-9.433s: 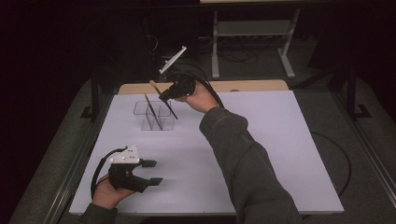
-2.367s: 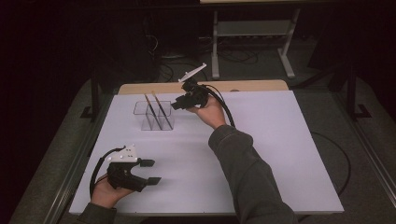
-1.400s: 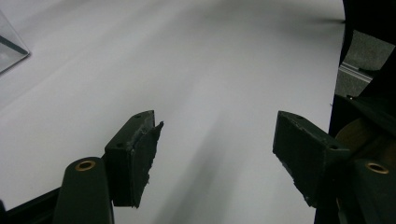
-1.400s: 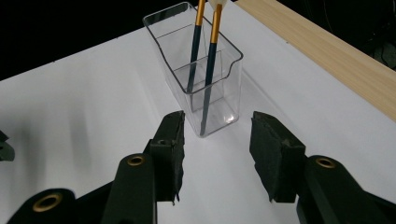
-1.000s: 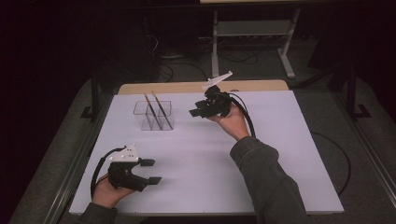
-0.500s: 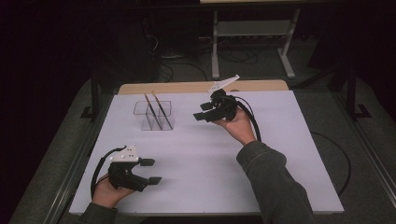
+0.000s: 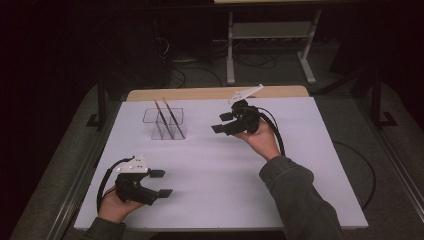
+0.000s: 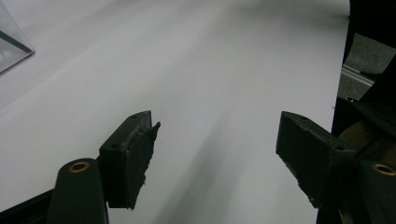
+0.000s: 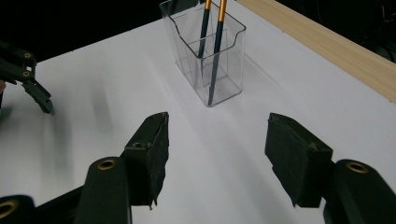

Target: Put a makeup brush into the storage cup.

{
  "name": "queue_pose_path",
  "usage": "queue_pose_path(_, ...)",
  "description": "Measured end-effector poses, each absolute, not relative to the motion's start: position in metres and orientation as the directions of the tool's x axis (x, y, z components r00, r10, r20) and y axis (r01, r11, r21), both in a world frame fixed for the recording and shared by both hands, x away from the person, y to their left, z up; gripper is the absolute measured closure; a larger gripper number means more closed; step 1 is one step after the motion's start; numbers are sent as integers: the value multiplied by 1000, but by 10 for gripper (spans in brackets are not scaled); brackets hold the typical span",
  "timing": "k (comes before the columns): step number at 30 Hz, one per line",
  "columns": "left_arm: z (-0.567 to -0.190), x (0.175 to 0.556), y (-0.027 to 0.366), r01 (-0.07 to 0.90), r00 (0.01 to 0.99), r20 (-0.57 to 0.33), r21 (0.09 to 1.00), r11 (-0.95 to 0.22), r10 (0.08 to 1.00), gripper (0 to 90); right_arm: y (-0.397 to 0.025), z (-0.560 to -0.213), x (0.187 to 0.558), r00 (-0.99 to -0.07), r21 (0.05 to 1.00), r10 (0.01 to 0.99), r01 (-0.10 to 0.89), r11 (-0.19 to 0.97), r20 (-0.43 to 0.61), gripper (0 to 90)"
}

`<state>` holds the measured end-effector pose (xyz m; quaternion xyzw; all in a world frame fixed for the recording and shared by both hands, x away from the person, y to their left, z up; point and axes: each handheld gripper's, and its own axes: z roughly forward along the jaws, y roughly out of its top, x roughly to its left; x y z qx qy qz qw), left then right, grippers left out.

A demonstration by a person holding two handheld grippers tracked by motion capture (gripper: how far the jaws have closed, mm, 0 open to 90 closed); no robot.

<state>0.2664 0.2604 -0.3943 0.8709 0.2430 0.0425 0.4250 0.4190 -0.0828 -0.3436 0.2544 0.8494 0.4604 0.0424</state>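
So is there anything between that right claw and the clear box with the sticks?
Nothing: bare white table lies between right gripper and clear holder, in right gripper view.

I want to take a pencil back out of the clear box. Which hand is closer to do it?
Probably the right. The right gripper is open and points at the clear box holding two pencils. The left gripper, also open, rests near the table's front edge, farther away.
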Motion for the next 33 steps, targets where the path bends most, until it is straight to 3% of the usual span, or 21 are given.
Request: queue_pose_path(33, -394, 266, 259, 395, 873, -138, 764, -511, 468, 249, -123, -354, 393, -847, 805, 499, 419, 419, 181, 346)
